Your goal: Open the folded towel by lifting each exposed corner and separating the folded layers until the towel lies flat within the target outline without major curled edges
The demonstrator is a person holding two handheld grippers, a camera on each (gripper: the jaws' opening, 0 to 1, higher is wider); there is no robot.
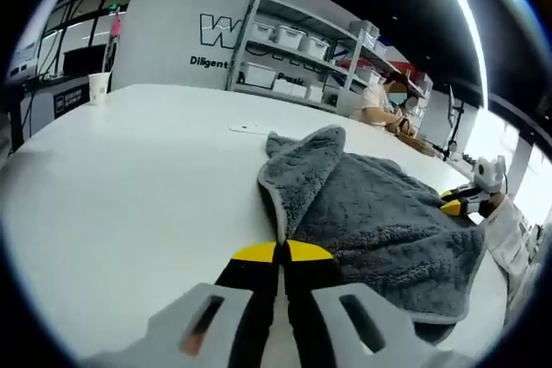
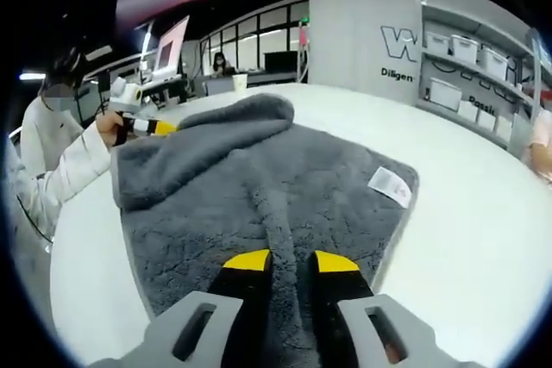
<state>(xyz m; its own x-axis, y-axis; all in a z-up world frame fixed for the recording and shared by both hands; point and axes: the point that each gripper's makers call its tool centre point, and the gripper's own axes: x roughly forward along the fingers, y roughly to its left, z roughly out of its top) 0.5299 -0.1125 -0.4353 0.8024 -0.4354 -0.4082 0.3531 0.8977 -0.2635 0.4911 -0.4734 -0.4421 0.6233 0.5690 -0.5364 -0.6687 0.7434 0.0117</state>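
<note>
Grey towel (image 2: 259,187) ridge pinched, seemingly, by right claw (image 2: 291,262).

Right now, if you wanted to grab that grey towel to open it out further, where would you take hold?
Probably the folded-over flap of the grey towel. Its corner curls up off the white table, so jaws could slip around the hemmed edge from the open table side. The left gripper already pinches the hem there, and the right gripper straddles a raised ridge.

White table (image 1: 129,178), storage shelving (image 1: 302,49), ceiling strip light (image 1: 457,6).
</note>
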